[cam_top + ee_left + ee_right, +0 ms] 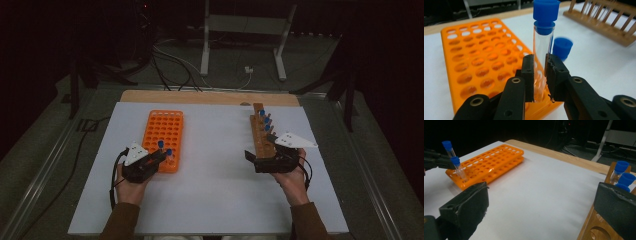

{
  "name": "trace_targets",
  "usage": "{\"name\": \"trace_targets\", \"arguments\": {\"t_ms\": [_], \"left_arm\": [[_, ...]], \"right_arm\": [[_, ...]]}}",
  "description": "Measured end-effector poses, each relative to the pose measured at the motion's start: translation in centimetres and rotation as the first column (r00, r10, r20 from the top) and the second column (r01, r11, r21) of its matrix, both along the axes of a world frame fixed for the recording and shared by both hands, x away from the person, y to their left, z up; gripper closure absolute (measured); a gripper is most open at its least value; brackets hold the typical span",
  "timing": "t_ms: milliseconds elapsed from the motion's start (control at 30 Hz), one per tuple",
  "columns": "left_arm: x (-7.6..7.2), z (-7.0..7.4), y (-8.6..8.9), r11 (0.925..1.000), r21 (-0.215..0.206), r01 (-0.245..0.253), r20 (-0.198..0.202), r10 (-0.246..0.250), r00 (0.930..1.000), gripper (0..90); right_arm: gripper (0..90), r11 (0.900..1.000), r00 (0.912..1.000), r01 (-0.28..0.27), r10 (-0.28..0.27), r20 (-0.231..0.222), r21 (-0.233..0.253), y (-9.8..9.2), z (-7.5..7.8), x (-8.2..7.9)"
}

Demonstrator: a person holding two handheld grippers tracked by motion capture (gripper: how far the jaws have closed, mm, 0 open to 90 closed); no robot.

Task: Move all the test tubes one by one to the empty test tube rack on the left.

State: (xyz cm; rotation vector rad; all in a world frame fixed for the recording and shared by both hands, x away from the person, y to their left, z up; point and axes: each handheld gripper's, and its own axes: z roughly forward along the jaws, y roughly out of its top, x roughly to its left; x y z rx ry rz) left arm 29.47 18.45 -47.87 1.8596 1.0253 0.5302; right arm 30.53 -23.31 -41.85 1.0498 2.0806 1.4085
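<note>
Evidently the work was a transfer of capped tubes from the wooden rack [260, 131] to the orange rack [164, 140], since each hand sat at one of them. The left gripper [539, 75] had its jaws pressed on the clear glass of a blue-capped tube [542, 47], gripped below the cap and held close to upright with its foot at a hole in the near corner of the orange rack; whether it was fully seated I could not tell. A second capped tube [562, 48] stood just beside it in the same rack, so little room was left on that side and a tilt might knock the neighbour. Most other holes lay empty, leaving plenty of open places farther back. The right gripper [541, 212] was spread wide and empty, one jaw low over the white table [215, 190] and the other against the near end of the wooden rack, where three more blue-capped tubes [622, 176] waited. Between the two racks the white surface lay bare, a free lane for carrying. The orange rack's near end stood well in from the table's front edge.
</note>
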Motion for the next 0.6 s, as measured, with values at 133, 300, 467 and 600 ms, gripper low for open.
{"name": "trace_targets", "arguments": {"t_ms": [133,300,467,600], "left_arm": [[0.07,-0.57,-0.31,0.9989,0.046,0.004,-0.024,-0.003,0.9997,78.0],[0.03,-0.66,-0.42,0.9978,0.066,0.005,-0.029,-0.003,0.9996,78.1],[-0.07,-0.71,-0.63,0.9958,0.091,0.009,-0.031,-0.006,0.9995,78.2],[-0.06,-0.85,-0.78,0.994,0.108,0.012,-0.037,-0.008,0.9993,78.3]], "right_arm": [[0.0,1.0,1.0,-0.002,0.002,0.0,0.004,-0.03,-0.02,-0.01],[0.0,1.0,1.0,-0.007,0.007,-0.001,0.003,0.12,-0.12,-0.03],[0.0,1.0,1.0,-0.01,0.01,-0.001,0.001,0.18,-0.25,0.01],[0.0,1.0,1.0,-0.01,0.01,-0.001,0.0,0.2,-0.27,0.0]]}}
